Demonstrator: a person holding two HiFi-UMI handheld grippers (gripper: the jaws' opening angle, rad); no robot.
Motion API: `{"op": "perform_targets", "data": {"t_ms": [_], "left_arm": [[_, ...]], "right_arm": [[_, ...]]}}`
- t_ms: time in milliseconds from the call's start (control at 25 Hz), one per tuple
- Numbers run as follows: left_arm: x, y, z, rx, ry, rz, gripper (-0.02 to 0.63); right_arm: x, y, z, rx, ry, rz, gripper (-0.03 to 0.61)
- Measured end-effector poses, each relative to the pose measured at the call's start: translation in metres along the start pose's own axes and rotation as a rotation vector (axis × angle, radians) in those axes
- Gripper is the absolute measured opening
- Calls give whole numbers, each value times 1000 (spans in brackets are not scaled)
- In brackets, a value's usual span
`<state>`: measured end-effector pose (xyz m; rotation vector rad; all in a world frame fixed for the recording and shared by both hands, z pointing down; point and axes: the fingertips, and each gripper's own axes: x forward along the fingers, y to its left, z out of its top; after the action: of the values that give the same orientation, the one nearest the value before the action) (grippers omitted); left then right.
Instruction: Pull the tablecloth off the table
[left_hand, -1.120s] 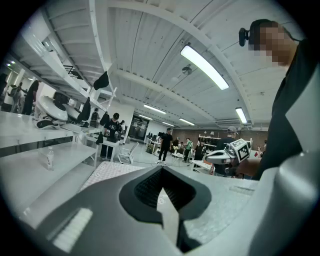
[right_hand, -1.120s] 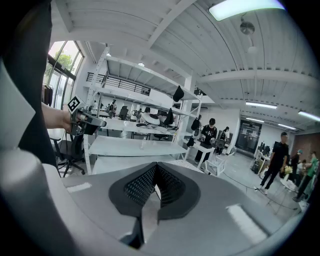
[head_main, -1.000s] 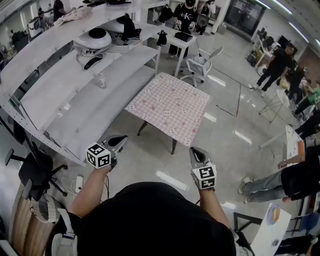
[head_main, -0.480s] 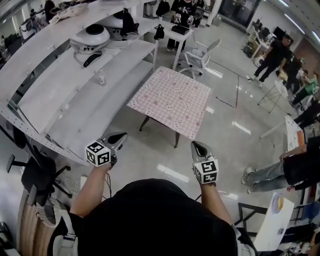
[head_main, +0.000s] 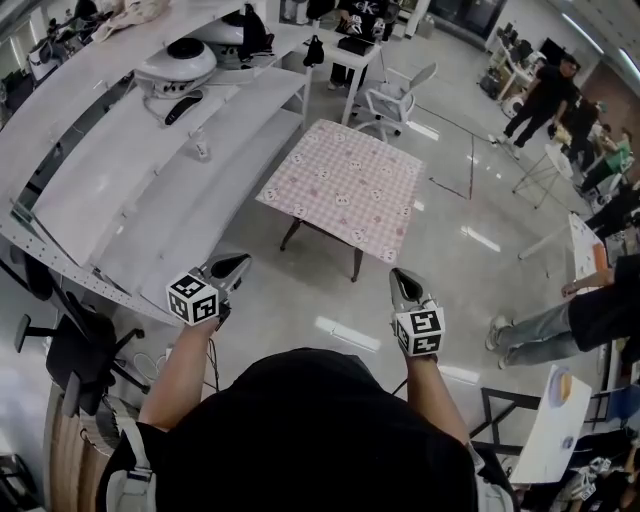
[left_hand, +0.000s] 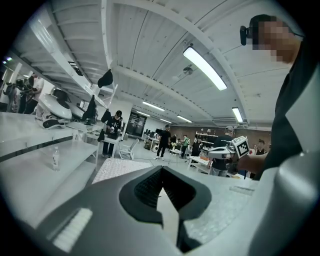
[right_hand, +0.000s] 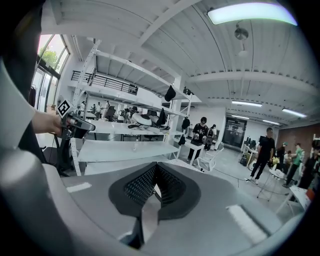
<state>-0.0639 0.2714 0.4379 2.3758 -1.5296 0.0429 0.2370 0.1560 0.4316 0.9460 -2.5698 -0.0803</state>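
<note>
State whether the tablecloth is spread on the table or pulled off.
Spread: the tablecloth lies flat over the whole table.

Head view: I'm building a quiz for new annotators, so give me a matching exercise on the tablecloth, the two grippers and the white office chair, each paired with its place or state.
Things:
1. tablecloth
2. left gripper
3. right gripper
4. office chair

Places or states:
A. stands on the far side of the table
B. shut, empty, beside the white shelving
C. spread flat, covering the table
D. shut, empty, over bare floor, short of the table

Pairs: 1-C, 2-B, 3-D, 4-A.
</note>
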Motion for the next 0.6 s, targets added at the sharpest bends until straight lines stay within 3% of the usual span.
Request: {"op": "perform_targets", "data": {"t_ms": [600], "left_arm": [[17,13,7,12,18,1,2]], "right_arm": [[21,-18,-5,25,-1,-6,35]]}}
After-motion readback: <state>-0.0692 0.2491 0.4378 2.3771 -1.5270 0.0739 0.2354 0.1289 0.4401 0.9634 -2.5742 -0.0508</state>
